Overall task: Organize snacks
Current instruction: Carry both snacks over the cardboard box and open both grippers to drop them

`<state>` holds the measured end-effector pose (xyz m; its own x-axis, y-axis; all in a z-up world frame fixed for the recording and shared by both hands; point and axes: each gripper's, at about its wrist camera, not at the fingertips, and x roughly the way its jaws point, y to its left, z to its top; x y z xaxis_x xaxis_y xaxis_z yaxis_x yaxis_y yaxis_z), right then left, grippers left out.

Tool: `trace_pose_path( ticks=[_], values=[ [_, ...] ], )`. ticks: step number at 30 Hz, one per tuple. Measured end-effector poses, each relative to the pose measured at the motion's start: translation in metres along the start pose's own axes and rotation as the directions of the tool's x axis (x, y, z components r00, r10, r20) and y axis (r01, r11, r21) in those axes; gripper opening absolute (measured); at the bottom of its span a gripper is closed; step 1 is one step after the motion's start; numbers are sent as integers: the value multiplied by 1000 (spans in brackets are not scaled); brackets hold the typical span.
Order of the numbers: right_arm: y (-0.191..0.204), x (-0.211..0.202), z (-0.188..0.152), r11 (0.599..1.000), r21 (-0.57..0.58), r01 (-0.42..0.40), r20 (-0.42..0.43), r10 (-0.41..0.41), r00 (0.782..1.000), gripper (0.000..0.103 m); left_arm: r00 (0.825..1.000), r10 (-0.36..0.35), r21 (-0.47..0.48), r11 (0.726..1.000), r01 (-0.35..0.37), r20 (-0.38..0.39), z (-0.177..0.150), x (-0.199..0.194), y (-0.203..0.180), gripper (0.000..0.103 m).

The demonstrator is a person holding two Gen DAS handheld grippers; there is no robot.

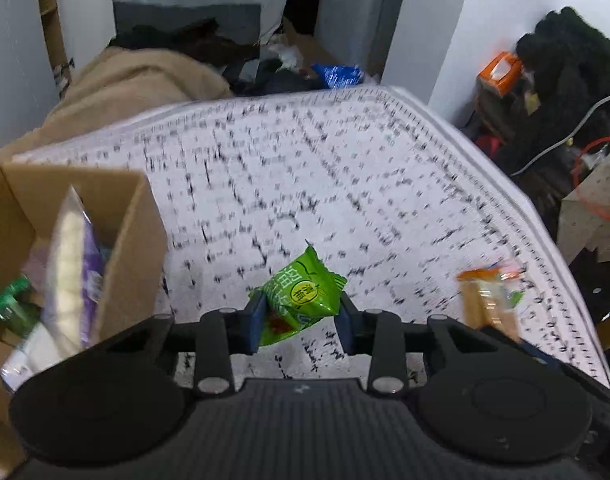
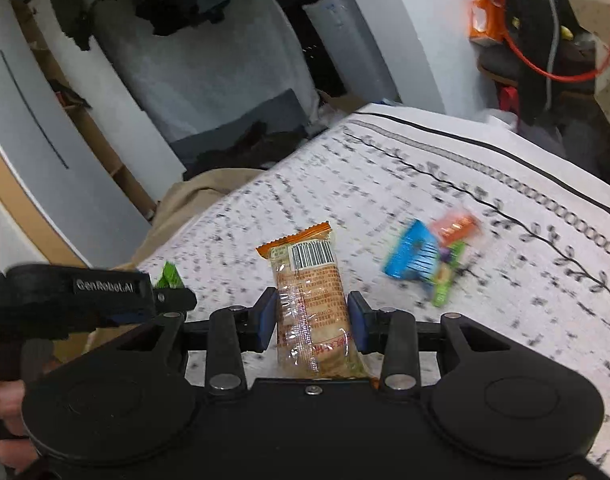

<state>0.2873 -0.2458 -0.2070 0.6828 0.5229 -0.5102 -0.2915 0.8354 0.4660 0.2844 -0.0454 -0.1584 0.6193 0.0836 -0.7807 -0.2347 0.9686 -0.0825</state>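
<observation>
L gripper (image 1: 299,320): both blue pads pressed on a green snack pkt (image 1: 301,300), pinched mid-body, pkt sticks up and fwd past the fingertips, tilted a bit. Held above the patterned white cloth (image 1: 305,168). Cardboard box (image 1: 133,240) just left of the L fingers, open top, w/ several snack bags inside, incl. a tall white/purple bag (image 1: 71,264) and sth green low in the box (image 1: 9,300); rest too blurred to tell. To the right of the L gripper, an orange-topped clear pkt (image 1: 491,300), blurred.

R gripper (image 2: 310,322): pads closed on the orange-topped biscuit pkt (image 2: 311,300), clamped at its middle, barcode end pointing fwd, back end near the gripper body. Over the same cloth (image 2: 505,200). L gripper body (image 2: 85,292) shows just left of the R fingers, green pkt corner (image 2: 169,274) peeking past it. Fwd-right of the R fingers, a small pile on the cloth: blue pkt (image 2: 411,256), orange pkt (image 2: 457,226), green pkt (image 2: 449,280), touching/overlapping, blurred. Person's hand (image 2: 5,420) at lower left edge.
</observation>
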Motion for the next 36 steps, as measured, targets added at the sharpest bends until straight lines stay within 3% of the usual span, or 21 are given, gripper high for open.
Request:
trace_pose_path(
  ticks=[10,21,36],
  values=[
    [49,8,17,993,-41,-113,50,115,992,37,996,11,-34,999,-9,83,28,-60,19,35],
    [90,17,26,977,-90,-194,63,201,978,37,976,156,-146,980,-134,152,61,-106,75,35],
    [131,38,23,953,-130,-273,22,278,960,37,962,257,-278,935,-222,96,66,-91,144,37]
  ],
)
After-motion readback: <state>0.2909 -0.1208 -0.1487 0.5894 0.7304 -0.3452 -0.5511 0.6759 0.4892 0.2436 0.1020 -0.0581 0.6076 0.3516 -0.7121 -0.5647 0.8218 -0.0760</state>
